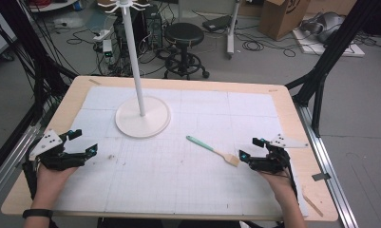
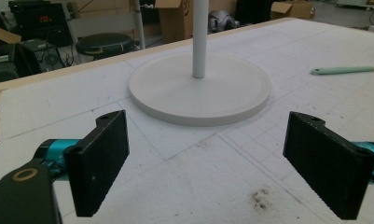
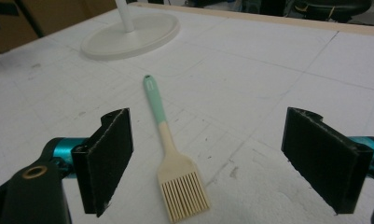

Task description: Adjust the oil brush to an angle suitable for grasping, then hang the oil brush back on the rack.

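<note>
A small spatula (image 1: 213,150) with a mint-green handle and a cream slotted head lies flat on the white mat, right of centre. In the right gripper view the spatula (image 3: 168,149) lies on the mat between and just ahead of the jaws, untouched. My right gripper (image 1: 247,149) (image 3: 208,163) is open beside its head. A white stand (image 1: 141,114) with a tall pole and round base rises at the mat's back left. My left gripper (image 1: 83,142) (image 2: 208,163) rests open at the left edge, facing the stand's base (image 2: 199,88), nothing between its pads.
The white gridded mat (image 1: 178,175) covers a wooden table (image 1: 69,99). Beyond the far edge are a black stool (image 1: 184,35), cables and a cardboard box (image 1: 280,16). Black frame legs (image 1: 321,71) stand at the right.
</note>
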`<state>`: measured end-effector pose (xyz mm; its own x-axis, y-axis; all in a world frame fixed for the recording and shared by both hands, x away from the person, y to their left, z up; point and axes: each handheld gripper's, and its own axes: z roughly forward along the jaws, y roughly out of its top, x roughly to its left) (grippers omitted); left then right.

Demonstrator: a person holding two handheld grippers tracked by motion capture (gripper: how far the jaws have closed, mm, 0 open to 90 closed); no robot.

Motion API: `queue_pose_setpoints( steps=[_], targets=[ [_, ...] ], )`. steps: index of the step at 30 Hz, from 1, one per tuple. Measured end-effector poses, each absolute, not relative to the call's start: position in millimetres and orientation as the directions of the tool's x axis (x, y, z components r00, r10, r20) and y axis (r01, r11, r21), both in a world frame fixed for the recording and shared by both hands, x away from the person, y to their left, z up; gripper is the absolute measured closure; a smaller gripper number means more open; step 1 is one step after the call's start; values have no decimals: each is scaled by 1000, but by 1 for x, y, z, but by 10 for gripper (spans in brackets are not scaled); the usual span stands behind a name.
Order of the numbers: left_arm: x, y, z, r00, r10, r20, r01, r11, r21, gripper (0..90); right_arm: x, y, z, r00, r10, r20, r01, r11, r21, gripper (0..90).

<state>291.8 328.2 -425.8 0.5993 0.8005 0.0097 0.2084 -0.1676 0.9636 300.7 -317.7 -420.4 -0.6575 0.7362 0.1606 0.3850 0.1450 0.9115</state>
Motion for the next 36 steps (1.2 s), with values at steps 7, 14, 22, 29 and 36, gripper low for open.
queue_pose_setpoints(
  steps=[7,14,22,29,36],
  targets=[
    [293,327,-427,598,801,11,223,-179,958,149,300,-326,-419,-640,748,174,384,116,916,152],
    [294,330,-427,595,804,4,223,-169,960,149,303,-320,-415,-658,735,164,377,132,917,142],
    [291,328,-426,601,799,6,223,-176,959,149,306,-319,-414,-666,730,151,375,152,914,113],
    [291,328,-425,603,798,9,221,-179,959,150,314,-315,-411,-672,726,148,381,167,909,112],
    [291,328,-425,603,798,8,222,-177,959,150,325,-301,-414,-691,711,132,394,218,893,113]
  ],
)
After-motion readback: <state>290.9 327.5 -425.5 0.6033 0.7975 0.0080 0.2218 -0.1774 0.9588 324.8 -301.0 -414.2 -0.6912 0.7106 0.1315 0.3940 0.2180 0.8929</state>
